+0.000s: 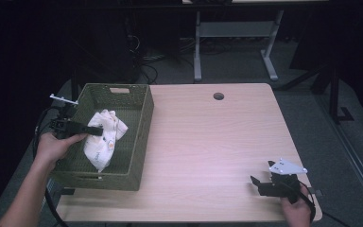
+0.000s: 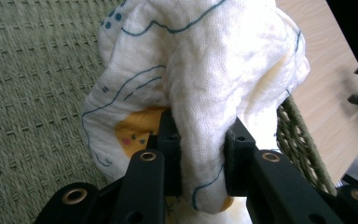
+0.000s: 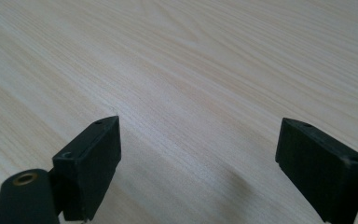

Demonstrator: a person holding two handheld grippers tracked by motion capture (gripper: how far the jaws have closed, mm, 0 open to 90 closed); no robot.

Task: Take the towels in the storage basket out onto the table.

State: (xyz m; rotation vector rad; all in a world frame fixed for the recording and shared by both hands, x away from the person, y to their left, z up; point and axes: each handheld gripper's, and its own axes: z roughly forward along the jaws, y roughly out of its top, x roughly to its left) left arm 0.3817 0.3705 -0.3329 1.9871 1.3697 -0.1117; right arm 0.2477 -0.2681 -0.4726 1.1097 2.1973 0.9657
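My left claw [image 2: 200, 163] grips one cloth [image 2: 200, 79] over one basket [image 1: 139, 142]. My right claw [image 3: 198, 168] rests open above the tabletop [image 1: 208, 142].

A light wooden table [image 1: 208, 137] carries a green woven basket [image 1: 139, 137].

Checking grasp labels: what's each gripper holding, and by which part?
Left gripper pinches a bunched fold of the printed cloth over the basket. Right gripper is open, holding nothing.

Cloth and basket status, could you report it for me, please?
Left claw shut on cloth, over green basket. Right claw open, empty, above table. Nothing in the way.
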